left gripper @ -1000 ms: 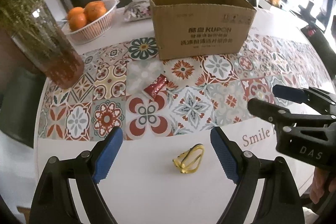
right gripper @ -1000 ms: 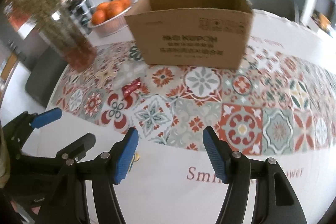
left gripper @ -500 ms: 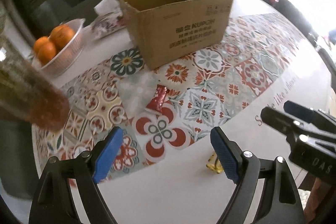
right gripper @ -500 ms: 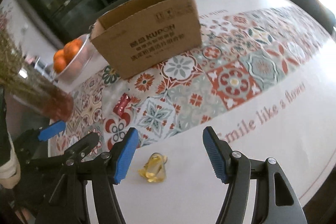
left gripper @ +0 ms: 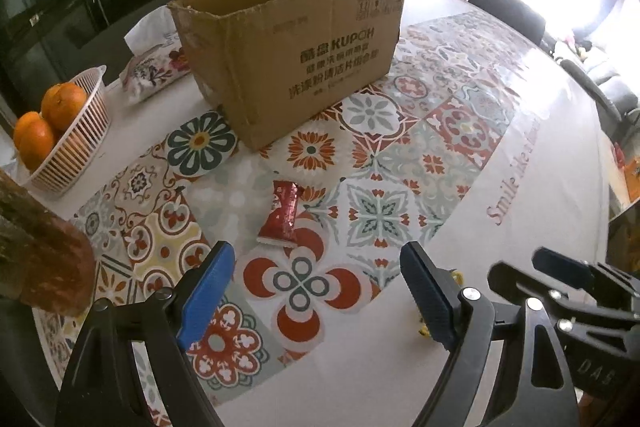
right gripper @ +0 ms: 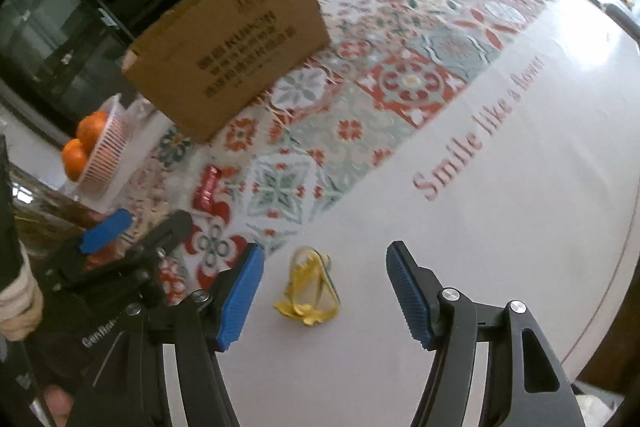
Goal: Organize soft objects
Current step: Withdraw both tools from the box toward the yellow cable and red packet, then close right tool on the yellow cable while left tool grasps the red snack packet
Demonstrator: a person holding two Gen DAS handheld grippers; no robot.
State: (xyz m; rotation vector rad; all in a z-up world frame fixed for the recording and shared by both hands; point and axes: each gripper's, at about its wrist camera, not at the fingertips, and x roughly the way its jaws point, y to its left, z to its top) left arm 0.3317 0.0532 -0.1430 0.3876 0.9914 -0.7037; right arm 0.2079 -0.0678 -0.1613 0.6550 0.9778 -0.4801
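Both grippers hung low over the table [left gripper: 560, 163], each with its blue pads spread wide and nothing between them. The left gripper [left gripper: 316, 291] pointed toward a red snack packet [left gripper: 282, 213] that lay flat on the patterned part of the cloth, a little ahead of its fingertips. Beyond the packet stood an open cardboard box [left gripper: 296, 55], its printed side facing the grippers.

The right gripper [right gripper: 324, 291] sat just to the right of the left one, and between its open pads, on the plain white part of the cloth, lay a small crumpled yellow wrapper [right gripper: 310, 287], touching neither pad. From the left wrist view only a sliver of that wrapper showed past the left gripper's right finger.

Off to the left a white basket [left gripper: 76, 143] held oranges [left gripper: 64, 105], with a floral tissue pack [left gripper: 156, 67] behind the box and a brownish vase [left gripper: 44, 251] at the near left edge.
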